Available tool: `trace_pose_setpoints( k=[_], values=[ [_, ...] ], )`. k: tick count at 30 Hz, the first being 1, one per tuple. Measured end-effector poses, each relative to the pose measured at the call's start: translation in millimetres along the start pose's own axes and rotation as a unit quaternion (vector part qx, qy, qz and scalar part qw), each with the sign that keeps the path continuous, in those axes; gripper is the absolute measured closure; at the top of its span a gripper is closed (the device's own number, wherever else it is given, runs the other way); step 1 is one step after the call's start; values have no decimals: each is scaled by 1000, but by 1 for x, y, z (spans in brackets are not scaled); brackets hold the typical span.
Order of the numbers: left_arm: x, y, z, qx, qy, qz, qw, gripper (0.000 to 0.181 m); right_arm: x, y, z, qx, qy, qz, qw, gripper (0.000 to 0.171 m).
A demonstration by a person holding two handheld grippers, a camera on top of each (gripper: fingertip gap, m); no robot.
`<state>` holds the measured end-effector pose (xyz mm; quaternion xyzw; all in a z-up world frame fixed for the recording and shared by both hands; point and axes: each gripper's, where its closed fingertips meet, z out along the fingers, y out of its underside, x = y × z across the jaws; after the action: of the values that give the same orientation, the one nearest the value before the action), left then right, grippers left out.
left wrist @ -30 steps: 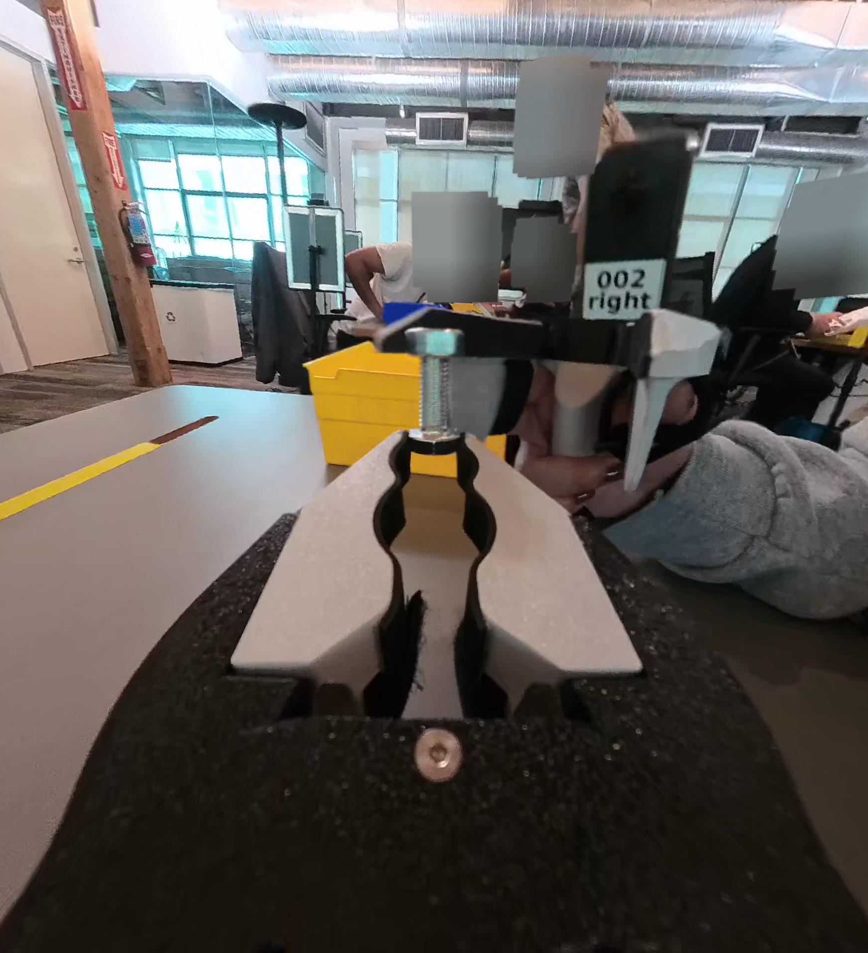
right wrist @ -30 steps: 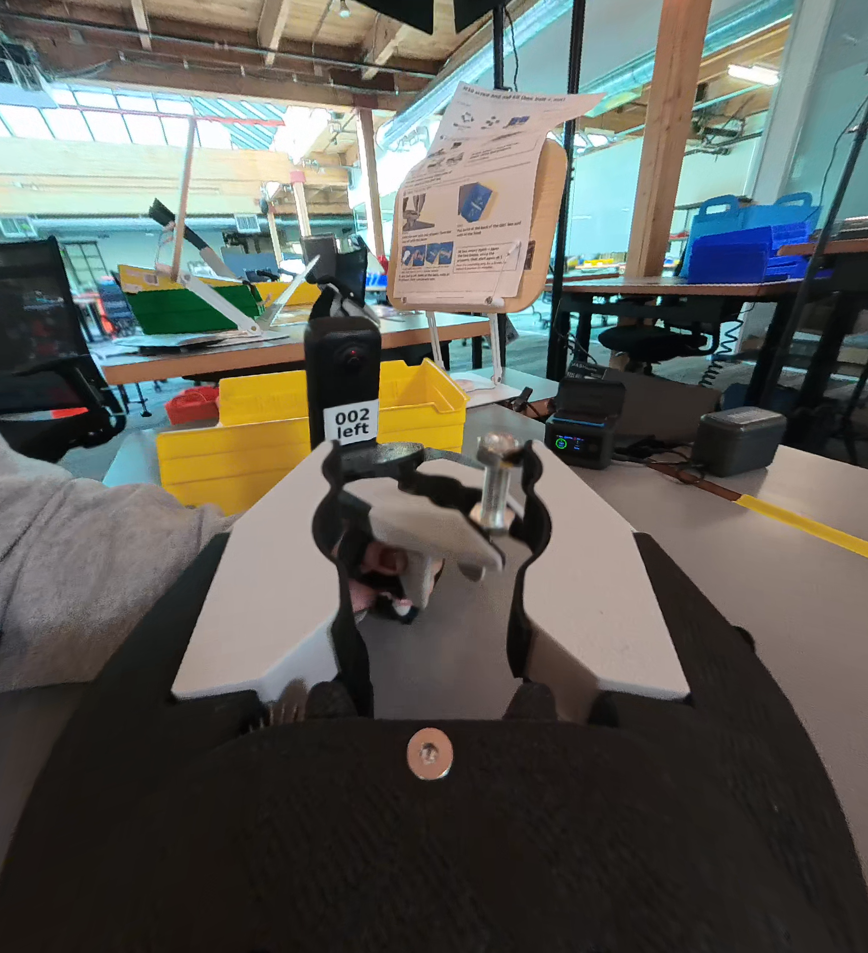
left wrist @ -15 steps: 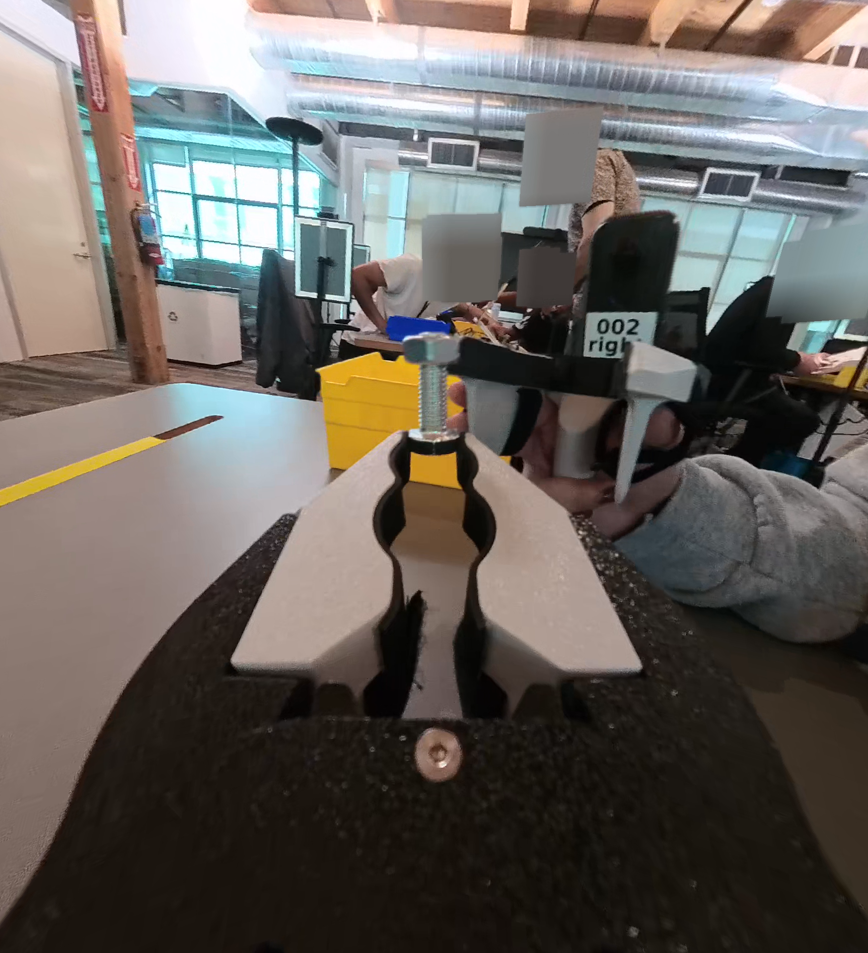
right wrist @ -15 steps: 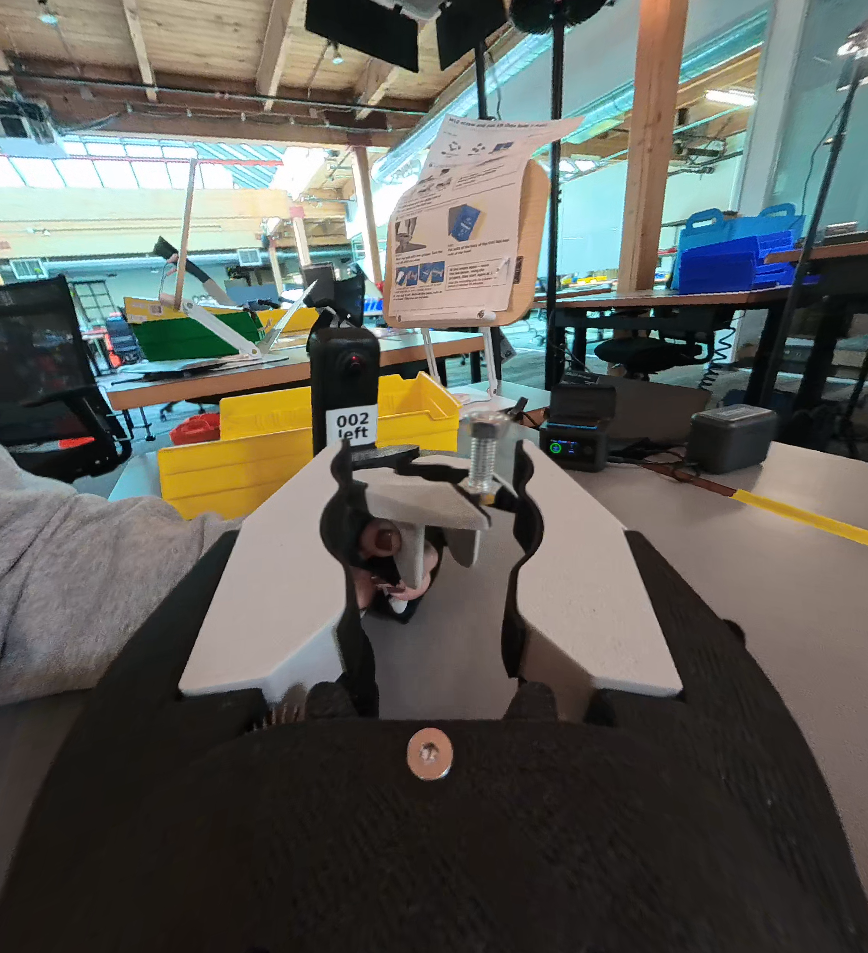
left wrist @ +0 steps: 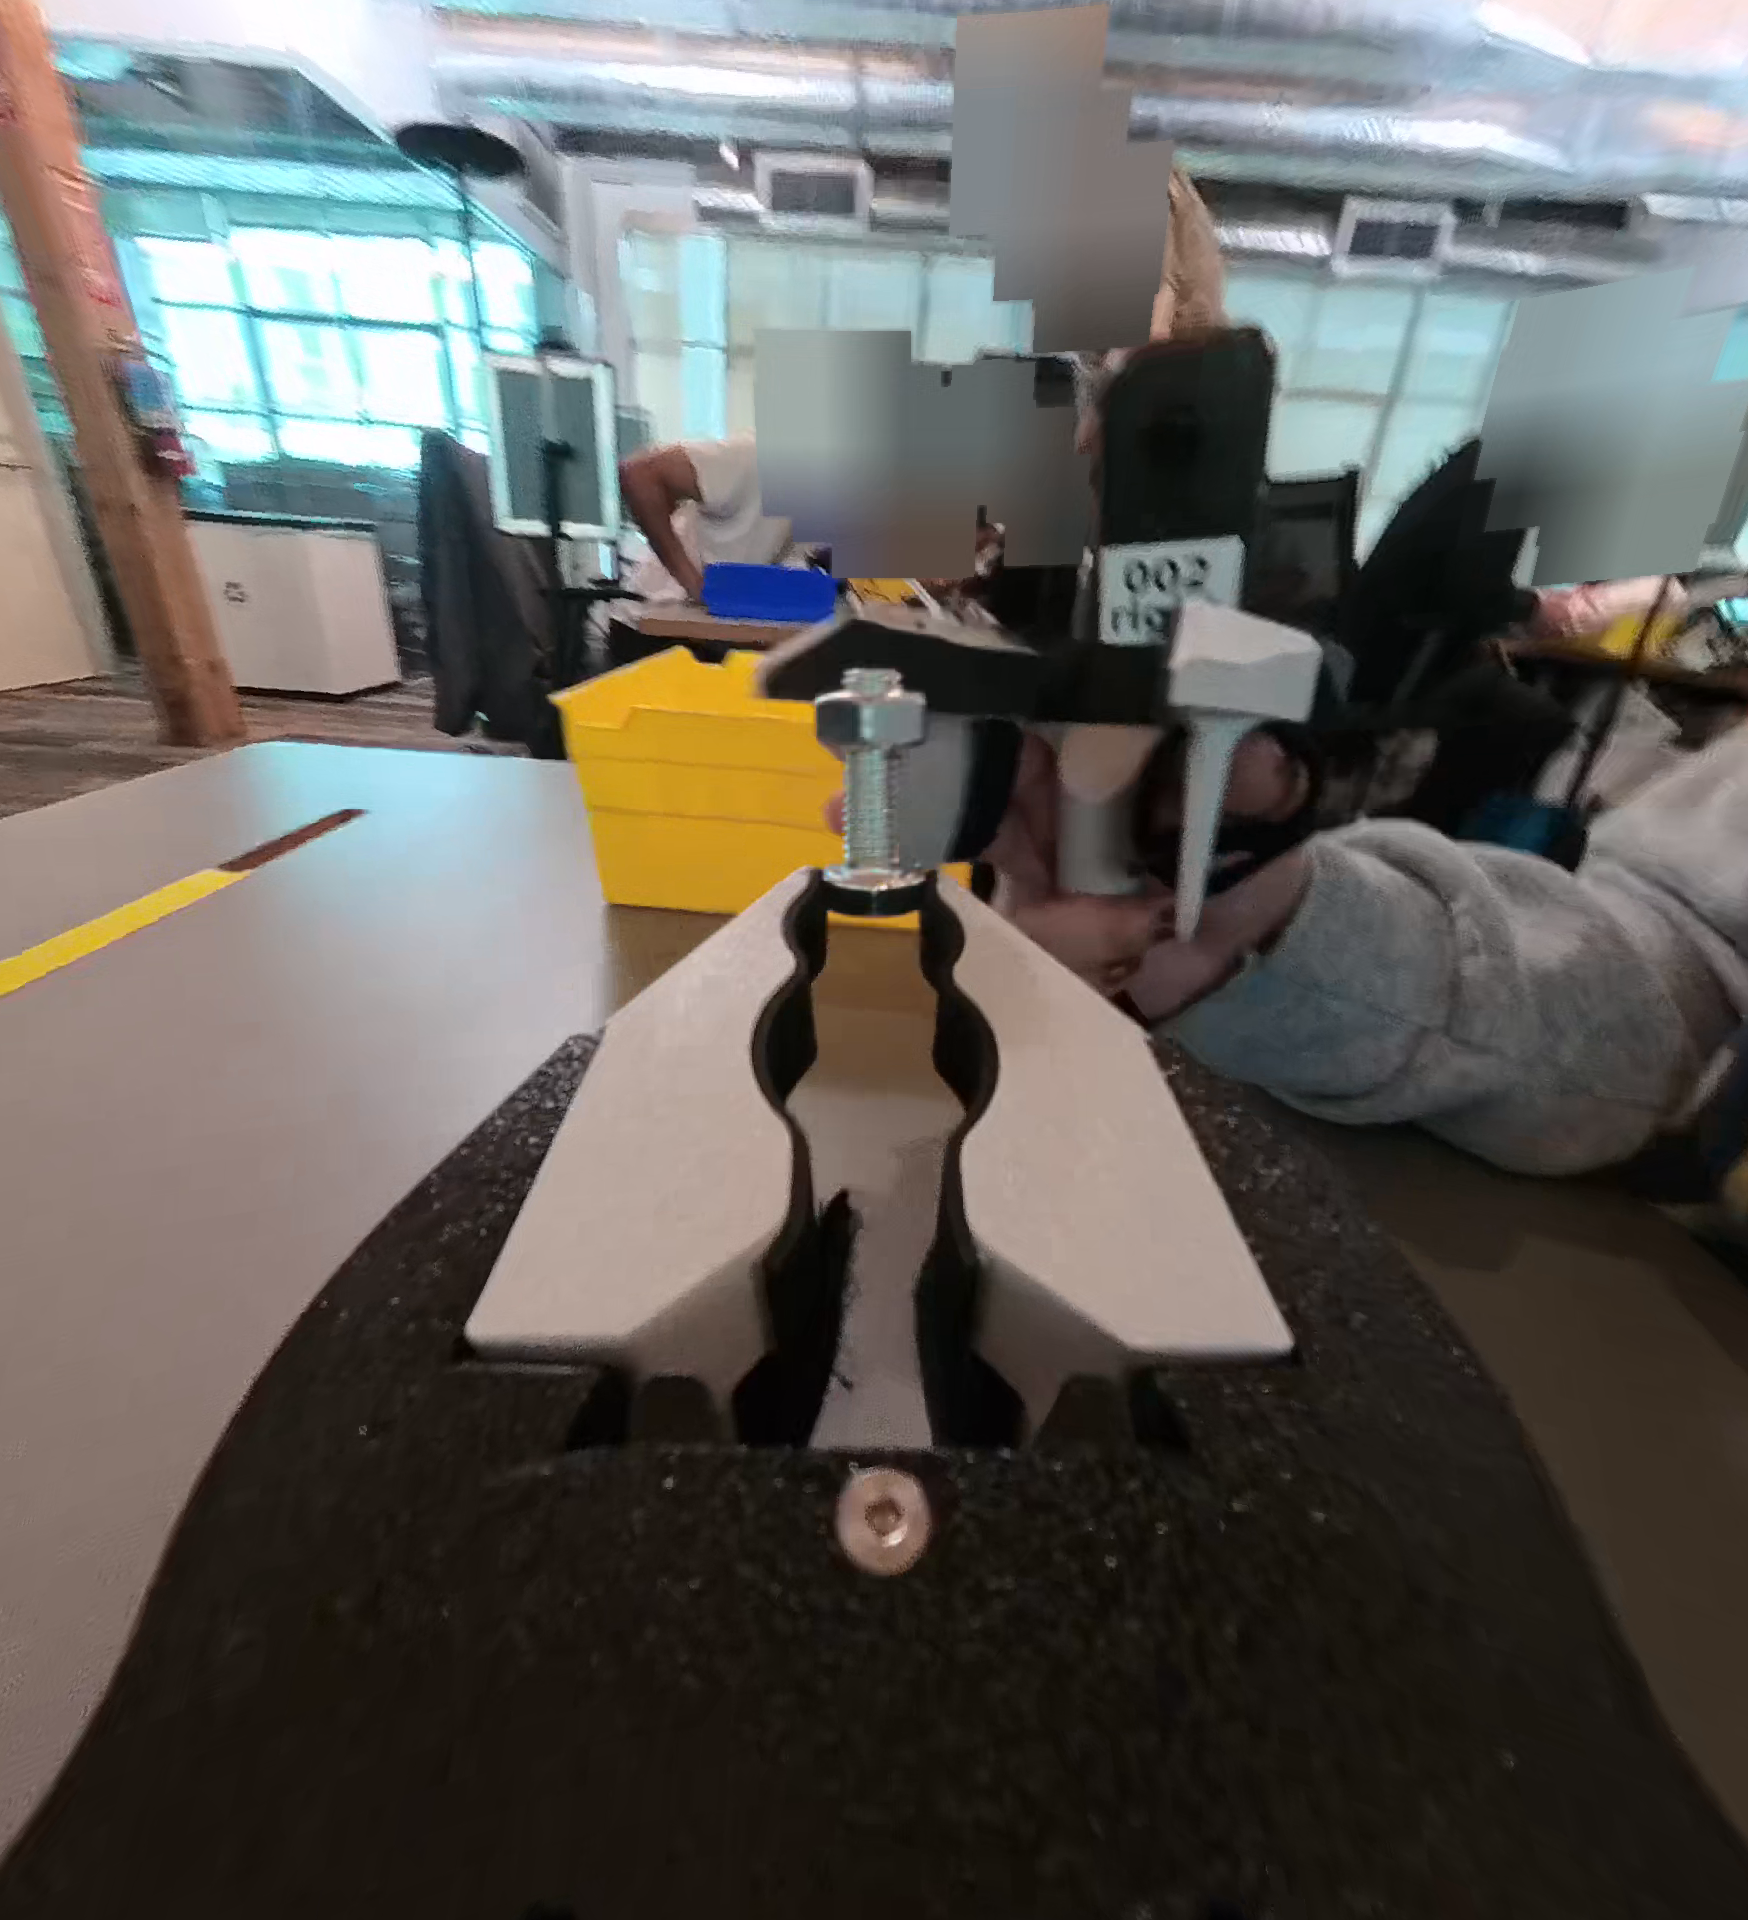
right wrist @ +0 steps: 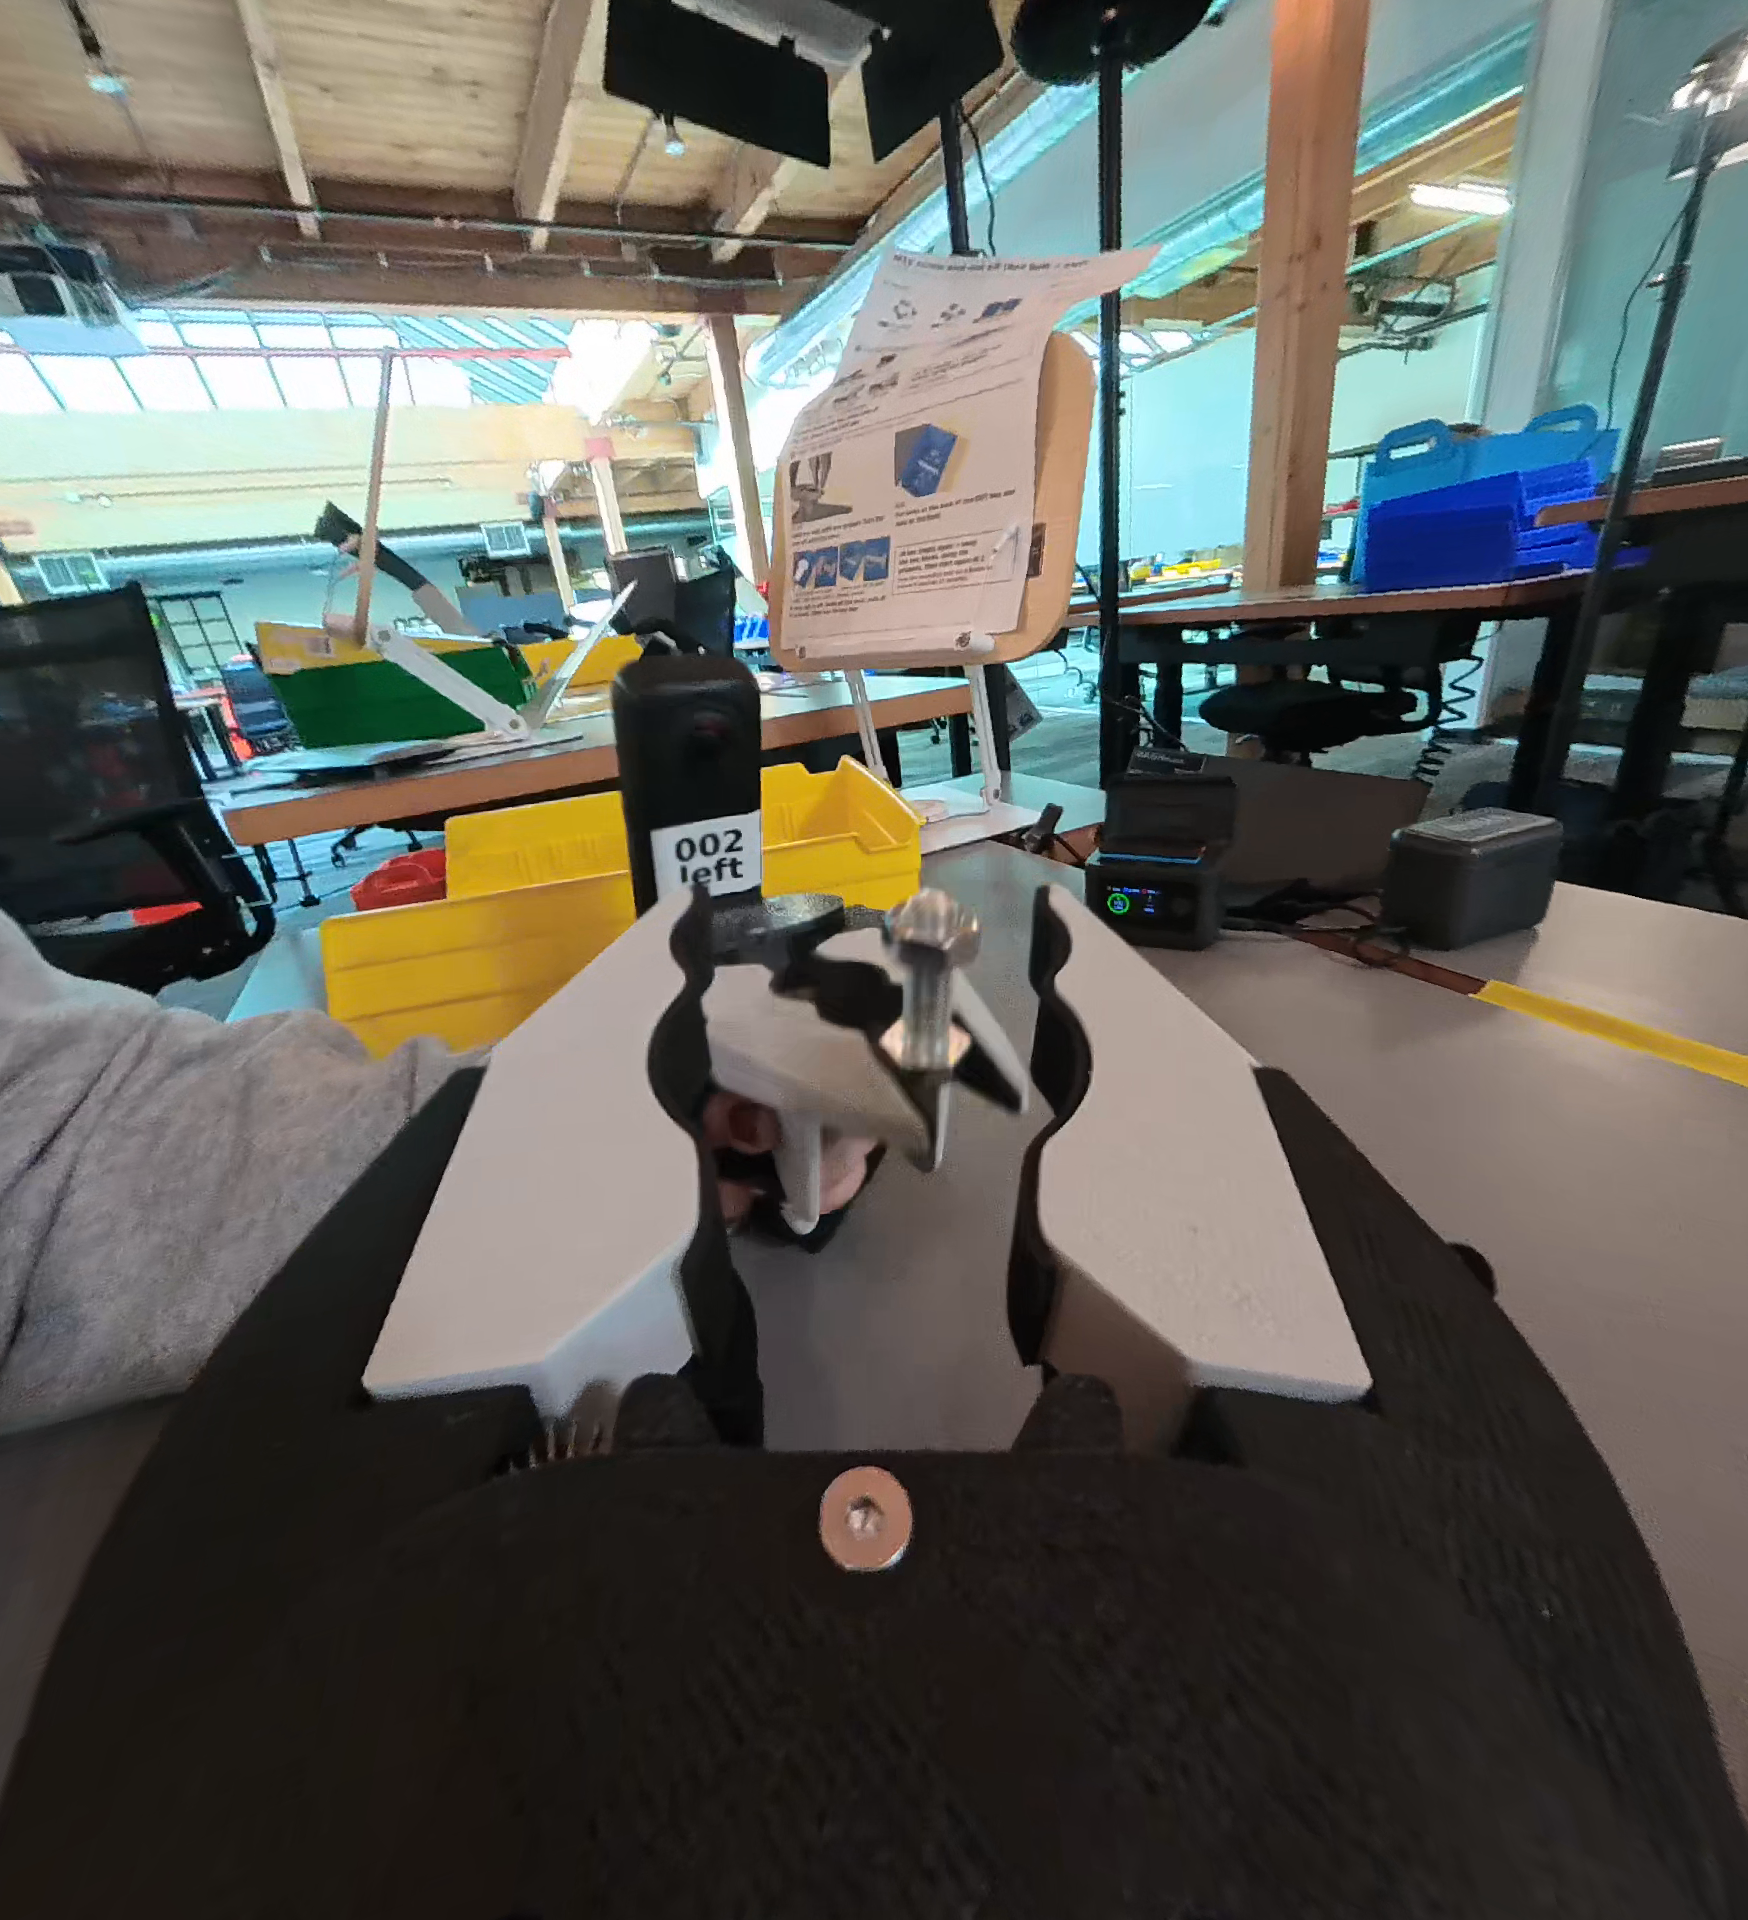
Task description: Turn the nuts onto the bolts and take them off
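Observation:
A silver bolt [left wrist: 872,816] stands upright with its head down in my left gripper [left wrist: 872,894], which is shut on the head. A hex nut [left wrist: 870,719] sits near the top of the thread. My right gripper [right wrist: 870,914] is wide open, and the nut [right wrist: 932,925] lies between its fingers without clearly touching either. In the left wrist view the right gripper [left wrist: 1046,675] is level with the nut, its near black finger just behind it. The left gripper [right wrist: 927,1060] faces me in the right wrist view and tilts the bolt [right wrist: 924,997] slightly.
A yellow bin [left wrist: 704,790] stands on the grey table [left wrist: 226,1091] behind the bolt. A yellow tape line [right wrist: 1659,1044] crosses the table. A black device [right wrist: 1161,883] and a grey box [right wrist: 1472,873] sit at the far right. A grey sleeve [left wrist: 1472,987] rests on the table. The grippers' ends are close to 4 cm from one another.
The right gripper drew off to the side of the nut, then came back level with it, staying open. The left gripper keeps hold of the bolt, which now leans a little.

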<state>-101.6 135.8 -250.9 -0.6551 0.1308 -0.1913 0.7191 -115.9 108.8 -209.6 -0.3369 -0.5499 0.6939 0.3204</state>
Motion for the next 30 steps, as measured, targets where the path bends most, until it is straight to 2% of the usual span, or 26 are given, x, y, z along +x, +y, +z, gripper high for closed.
trace_pose_setpoints(
  k=[4,7,8,9,12,14,16,19,21,22,25,28,30],
  values=[
    [17,8,11,-23,32,15,999,166,-10,8,7,-17,-23,-2,1000,109],
    [-5,0,1,4,-20,-11,1000,166,-7,7,1,-17,-13,-8,1000,107],
    [-17,-3,-6,14,-52,-18,998,166,-6,6,-2,-15,-16,-6,1000,117],
    [-25,-6,-12,20,-66,-24,997,166,-3,5,-5,-9,-14,0,1000,117],
    [-11,-8,-11,25,-16,-15,999,166,3,5,-4,-7,5,1,1000,107],
    [10,-2,-1,8,41,-16,999,166,-2,8,0,-12,-6,-3,1000,105],
    [20,6,8,-20,66,-19,997,166,-9,10,4,-16,-20,-6,1000,105],
    [2,3,4,-8,13,-28,999,166,-9,11,2,-21,-18,-11,1000,103],
    [-27,-3,-11,15,-63,-45,997,166,-5,8,-4,-16,-20,-2,1000,114],
    [-33,-6,-17,23,-72,-52,996,166,-3,5,-5,-6,-17,6,1000,114],
    [-19,-9,-17,28,-22,-40,999,166,2,6,-3,-8,0,3,1000,106],
    [20,1,0,-6,78,-24,997,166,-5,11,3,-15,-14,5,1000,104],
    [34,10,10,-34,106,-11,994,166,-11,11,5,-12,-29,7,999,104]
  ],
)
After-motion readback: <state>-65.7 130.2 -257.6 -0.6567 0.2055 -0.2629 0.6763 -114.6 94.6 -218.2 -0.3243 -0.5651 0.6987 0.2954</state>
